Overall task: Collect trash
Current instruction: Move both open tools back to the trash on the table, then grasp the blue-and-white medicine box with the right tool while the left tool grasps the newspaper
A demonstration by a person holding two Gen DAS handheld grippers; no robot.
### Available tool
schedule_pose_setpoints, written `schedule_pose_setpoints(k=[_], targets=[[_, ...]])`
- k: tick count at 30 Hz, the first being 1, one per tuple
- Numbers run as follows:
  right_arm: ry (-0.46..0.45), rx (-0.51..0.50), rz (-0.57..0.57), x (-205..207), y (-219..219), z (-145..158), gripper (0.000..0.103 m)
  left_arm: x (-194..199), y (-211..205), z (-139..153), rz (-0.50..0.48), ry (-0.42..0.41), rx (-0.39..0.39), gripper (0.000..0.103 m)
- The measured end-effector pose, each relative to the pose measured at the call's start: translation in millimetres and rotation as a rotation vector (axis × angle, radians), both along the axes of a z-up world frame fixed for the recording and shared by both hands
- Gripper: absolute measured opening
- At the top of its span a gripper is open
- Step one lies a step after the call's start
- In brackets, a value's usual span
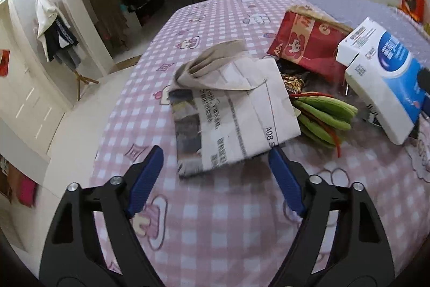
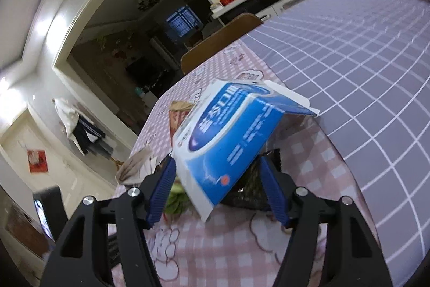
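Left wrist view, left to right:

1. My left gripper (image 1: 215, 152), lower frame: blue fingers (image 1: 146, 179) spread wide, released, nothing between them. It hangs over the table (image 1: 215, 219) and its pink checked cloth, just short of the newspaper.
2. Newspaper (image 1: 231, 109), centre: folded, crumpled at its upper left corner, lying flat. Its near edge sits between my fingertips' line but apart from both pads.
3. Dark shiny wrappers (image 1: 294, 80), right of centre: tucked against the newspaper's right edge.
4. Green vegetable scraps (image 1: 325, 114) with a red strip, right of centre, beside and partly under the newspaper's right edge.
5. Red paper bag (image 1: 306, 42), upper right: lying behind the wrappers.
6. White and blue carton (image 1: 381, 77), far right: opened flaps, tilted, resting over the pile.

Right wrist view, left to right:

1. Newspaper's crumpled end (image 2: 134, 166), left of centre.
2. My right gripper (image 2: 217, 168), lower centre: fingers (image 2: 162, 190) set either side of the carton (image 2: 231, 136). The left pad is against the carton's edge; whether the right pad touches it I cannot tell, so the grasp is uncertain.
3. Dark wrapper (image 2: 252, 192) below the carton, lying on the table.
4. Grey grid cloth (image 2: 362, 71), right half.
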State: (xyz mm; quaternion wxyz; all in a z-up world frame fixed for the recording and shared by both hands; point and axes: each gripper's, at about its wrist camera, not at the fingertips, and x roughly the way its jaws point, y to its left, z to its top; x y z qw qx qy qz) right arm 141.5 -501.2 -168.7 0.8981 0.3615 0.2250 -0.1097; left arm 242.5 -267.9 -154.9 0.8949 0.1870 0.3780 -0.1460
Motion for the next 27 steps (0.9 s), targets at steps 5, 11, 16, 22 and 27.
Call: schedule_pose_setpoints(k=[5,11,16,22,27], targets=[[-0.016,0.079,-0.031,14,-23,-4,0.063,14,-7,-3,-0.038,0.028,-0.010,0.060],[-0.026,0.140,-0.052,30,-39,-8,0.058,17,-6,6,-0.084,0.054,-0.073,0.019],[-0.060,0.065,-0.023,34,-30,4,0.023,18,21,24,-0.063,0.060,-0.213,0.012],[-0.166,-0.058,-0.003,27,-8,40,0.006,13,66,46,-0.024,0.046,-0.370,0.008],[-0.225,-0.190,0.044,19,33,75,0.004,1,108,60,0.004,0.028,-0.483,0.006]])
